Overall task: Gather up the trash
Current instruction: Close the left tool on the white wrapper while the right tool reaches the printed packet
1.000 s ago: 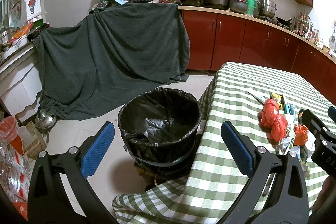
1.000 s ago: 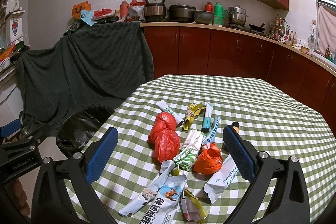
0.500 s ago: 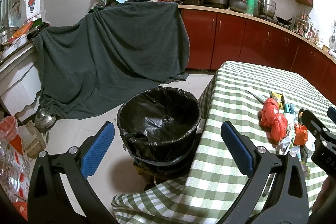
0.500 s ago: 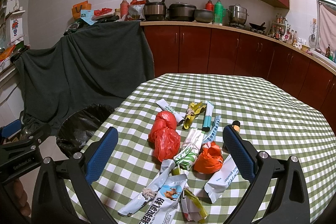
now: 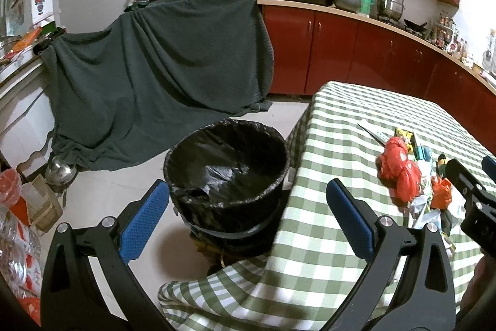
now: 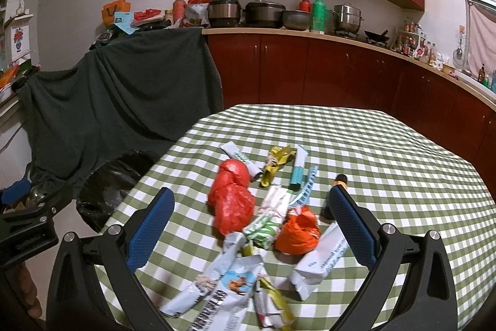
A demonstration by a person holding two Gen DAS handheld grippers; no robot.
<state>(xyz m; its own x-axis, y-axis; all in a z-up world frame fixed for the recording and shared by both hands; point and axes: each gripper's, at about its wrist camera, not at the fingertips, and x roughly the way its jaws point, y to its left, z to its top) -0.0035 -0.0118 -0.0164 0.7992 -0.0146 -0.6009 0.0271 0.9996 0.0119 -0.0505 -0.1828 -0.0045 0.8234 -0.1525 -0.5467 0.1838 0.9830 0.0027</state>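
A: Trash noted as a loose heap on the checked tablecloth (image 6: 387, 151): a crumpled red plastic bag (image 6: 231, 200), a smaller orange bag (image 6: 297, 233), a green-and-white wrapper (image 6: 269, 219), a yellow wrapper (image 6: 274, 165), a teal-ended tube (image 6: 298, 168), white sachets (image 6: 319, 261) and printed packets (image 6: 217, 293) nearest the camera.

B: View differences?

A: The right wrist view shows the whole heap from above and only a slice of the black-lined bin (image 6: 111, 191) past the table edge. The left wrist view shows the bin (image 5: 228, 172) fully, open mouth with liner sagging inside, standing on the floor against the hanging cloth; there the heap is a small cluster at far right, red bag (image 5: 400, 172) most legible.

B: Jaws?

A: Right gripper (image 6: 252, 222) spread wide, holding nothing. The heap lies between and just ahead of its blue pads (image 6: 152, 225); the orange bag sits near the right-hand pad, the red bag nearer the centre line. Left gripper (image 5: 245, 222) equally wide, empty. The bin sits between its jaws and ahead; the trash lies well off to the right of the right-hand jaw.
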